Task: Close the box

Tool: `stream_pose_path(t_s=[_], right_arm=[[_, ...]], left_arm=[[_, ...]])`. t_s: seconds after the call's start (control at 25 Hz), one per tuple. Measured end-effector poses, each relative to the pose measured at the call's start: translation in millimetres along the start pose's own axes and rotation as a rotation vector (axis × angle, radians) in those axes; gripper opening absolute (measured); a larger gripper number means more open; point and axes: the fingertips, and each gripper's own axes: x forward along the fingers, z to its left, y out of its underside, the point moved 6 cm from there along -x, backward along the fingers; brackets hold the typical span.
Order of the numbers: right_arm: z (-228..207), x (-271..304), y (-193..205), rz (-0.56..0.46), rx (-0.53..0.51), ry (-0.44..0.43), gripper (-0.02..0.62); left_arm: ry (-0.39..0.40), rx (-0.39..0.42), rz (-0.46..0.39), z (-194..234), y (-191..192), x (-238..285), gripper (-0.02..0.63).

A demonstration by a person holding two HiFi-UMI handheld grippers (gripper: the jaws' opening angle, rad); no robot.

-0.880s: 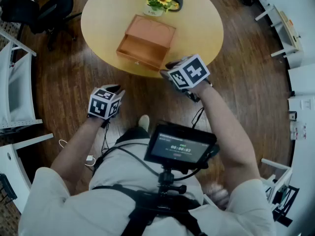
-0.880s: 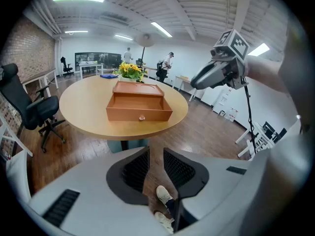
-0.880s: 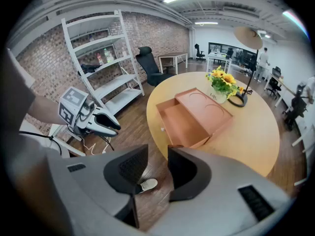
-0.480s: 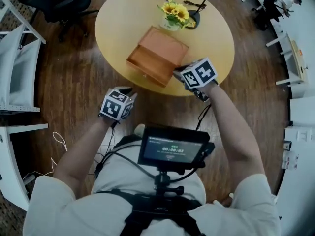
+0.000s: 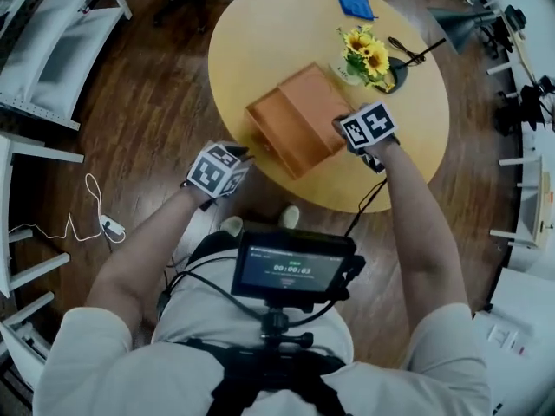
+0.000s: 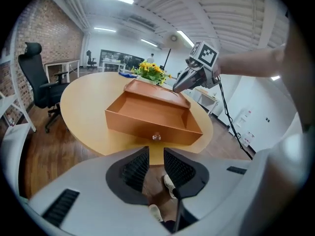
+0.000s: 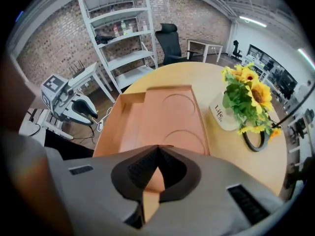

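**Left gripper** (image 6: 155, 150): over the floor, off the desk (image 5: 260, 33) edge, at 8 o'clock of the box (image 5: 299, 128). The jaws stand a narrow gap apart and are empty. They point at the knob (image 6: 156, 137).

**Box:** on the desk, at 7 o'clock of its centre, near the edge. The drawer (image 6: 147, 113) is pulled out toward the left gripper, so the closing step is not yet done.

**Right gripper** (image 7: 157, 148): at 3 o'clock of the box. The jaws are fully together and hold nothing. Their tips are at the edge of the top panel, but contact cannot be confirmed.

**Flowers** (image 5: 364, 50): in a pot at 1 o'clock of the box, near it.

**Hazards**
- If the box is not braced, a push on the drawer would likely slide it toward the pot and could tip the pot.
- An off-centre push may skew the drawer and jam it.
- The jaw tips may slip off the small round knob.
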Motion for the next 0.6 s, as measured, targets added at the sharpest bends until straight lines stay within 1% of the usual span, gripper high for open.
stream_pose_path(t_s=[0.08, 0.16, 0.2, 0.28, 0.44, 0.6], right_arm=[[-14, 11, -1, 0.038, -0.052, -0.019, 0.003], [-21, 17, -7, 0.05, -0.091, -0.059, 0.003], [-23, 17, -10, 0.049, -0.093, -0.081, 0.003], [-22, 17, -14, 0.064, -0.09, -0.101, 0.002], [-17, 21, -16, 0.12, -0.113, -0.074, 0.003], [-16, 19, -16, 0.155, -0.115, -0.058, 0.003]], left_arm=[[-0.011, -0.018, -0.01, -2, -2, 10, 0.097], [-0.018, -0.016, -0.02, -3, -7, 20, 0.097], [-0.021, -0.014, -0.023, -4, -8, 23, 0.097], [-0.025, -0.016, -0.028, -5, -9, 29, 0.123], [-0.024, -0.025, -0.032, -8, -5, 39, 0.123], [-0.022, -0.014, -0.029, -9, -5, 47, 0.123]])
